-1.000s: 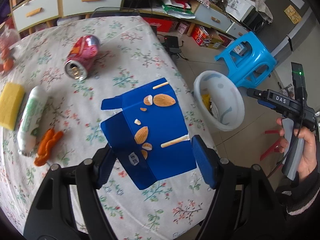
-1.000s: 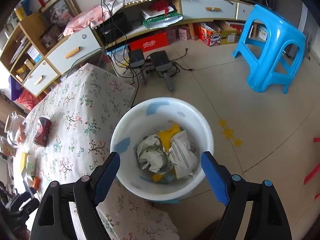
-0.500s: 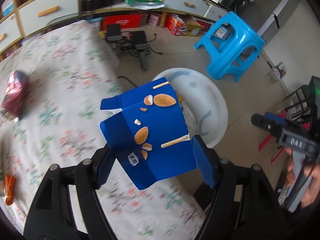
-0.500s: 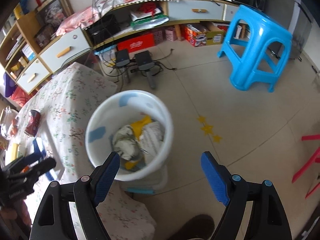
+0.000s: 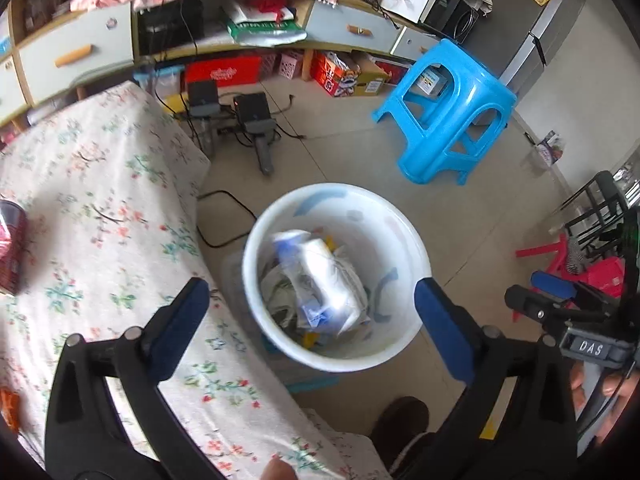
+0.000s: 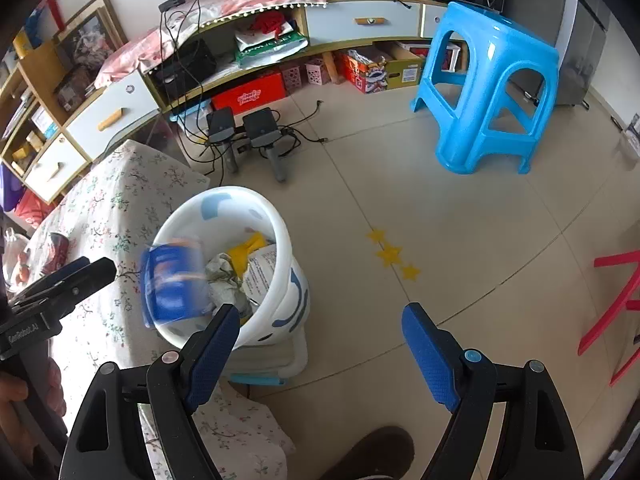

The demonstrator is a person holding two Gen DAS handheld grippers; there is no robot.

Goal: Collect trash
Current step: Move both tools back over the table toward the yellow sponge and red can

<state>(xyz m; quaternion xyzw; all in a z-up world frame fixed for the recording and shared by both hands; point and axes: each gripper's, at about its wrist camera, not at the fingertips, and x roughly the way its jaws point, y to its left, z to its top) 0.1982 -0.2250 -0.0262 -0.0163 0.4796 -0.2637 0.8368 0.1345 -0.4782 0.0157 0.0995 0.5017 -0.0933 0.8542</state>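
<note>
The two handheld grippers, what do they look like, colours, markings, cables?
Both match: the left gripper and right gripper have black plastic frames with silver rivets and two blue textured fingers. The right one's rivets include a pink and a blue cap. Seen from the other camera, the right unit carries a white "DAS" label and a grey handle; the left's black body reads "GenRobot.AI". No cables are clearly visible.

Floral-cloth table (image 5: 100, 208) w/ red can (image 5: 10, 248); bin (image 5: 404, 236), blue stool (image 5: 452, 108) on floor (image 6: 460, 240).
</note>
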